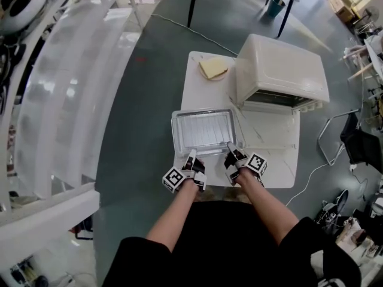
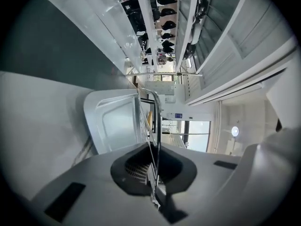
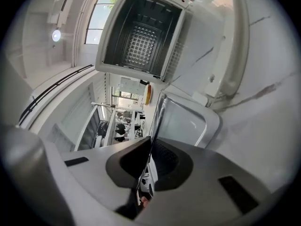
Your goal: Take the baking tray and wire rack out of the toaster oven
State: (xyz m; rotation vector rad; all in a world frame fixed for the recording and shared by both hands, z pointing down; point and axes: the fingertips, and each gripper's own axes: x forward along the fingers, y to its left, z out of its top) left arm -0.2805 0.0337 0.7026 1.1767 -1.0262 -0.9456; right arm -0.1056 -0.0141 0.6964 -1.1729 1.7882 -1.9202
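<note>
the baking tray [image 1: 203, 130] was outside the toaster oven [image 1: 281, 70], level over the near left part of the white tabletop [image 1: 269, 160], with the wire rack [image 1: 206, 126] lying in it; whether the tray rested on the tabletop or hung just above it could not be told. its left side reached slightly past the tabletop's left edge. the left gripper [image 1: 191, 155] had its fingers closed on the tray's near rim towards the left corner, and the right gripper [image 1: 230, 147] had its fingers closed on the same rim towards the right corner. in the two gripper views the thin metal edge ran straight between the closed fingers. behind the tray the oven stood with its door [image 1: 272, 106] dropped open and its dark cavity [image 3: 141, 32] showing. a slice of bread [image 1: 213, 69] lay on the tabletop's far left corner, beside the oven.
</note>
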